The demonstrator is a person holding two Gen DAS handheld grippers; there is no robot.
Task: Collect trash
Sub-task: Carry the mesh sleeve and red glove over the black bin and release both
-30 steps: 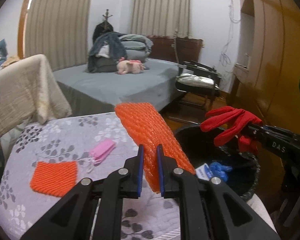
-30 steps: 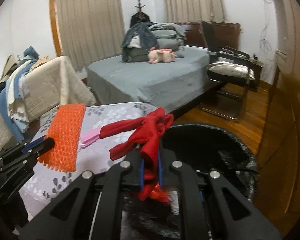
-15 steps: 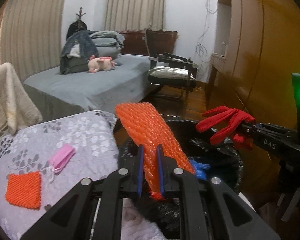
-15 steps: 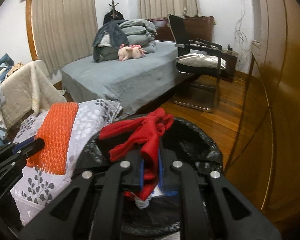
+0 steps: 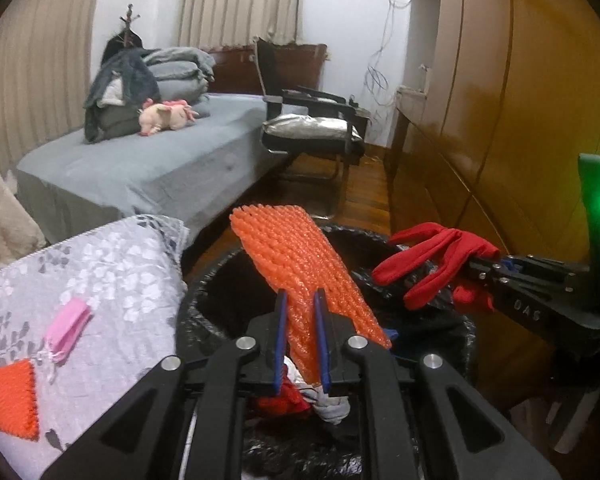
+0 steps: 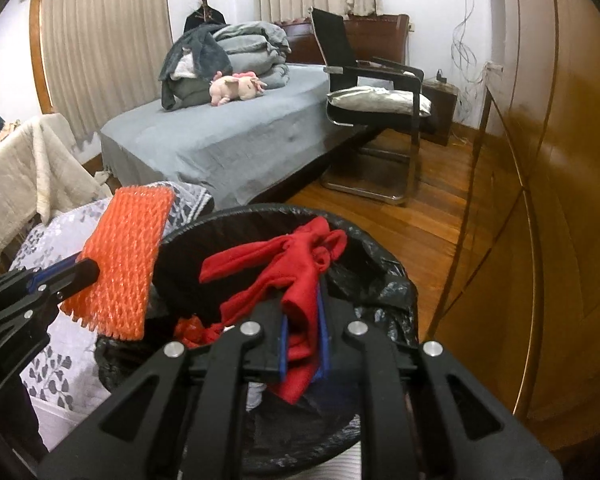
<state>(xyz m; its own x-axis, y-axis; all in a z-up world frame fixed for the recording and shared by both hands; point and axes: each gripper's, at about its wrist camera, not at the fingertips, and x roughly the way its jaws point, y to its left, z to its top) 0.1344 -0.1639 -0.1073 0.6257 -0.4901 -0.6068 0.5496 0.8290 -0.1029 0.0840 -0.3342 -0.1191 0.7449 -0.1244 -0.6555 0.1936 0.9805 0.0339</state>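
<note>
My left gripper (image 5: 300,336) is shut on an orange foam net sleeve (image 5: 300,264) and holds it over the black-lined trash bin (image 5: 204,300). It shows from the side in the right wrist view (image 6: 124,256). My right gripper (image 6: 304,332) is shut on a red cloth glove (image 6: 296,268) above the same bin (image 6: 380,280); the glove also shows in the left wrist view (image 5: 432,260). Red and white trash lies inside the bin. A second orange net piece (image 5: 10,396) and a pink pouch (image 5: 68,328) lie on the floral-covered table (image 5: 112,280).
A grey bed (image 6: 228,140) with folded blankets and a pink plush toy stands behind. A black chair (image 6: 376,100) stands on the wooden floor. Wooden wardrobe doors (image 6: 560,200) close off the right side. Draped cloths hang at the left.
Both grippers have moved right from over the table until they are over the bin, each still holding its item. The bin now fills the foreground.
</note>
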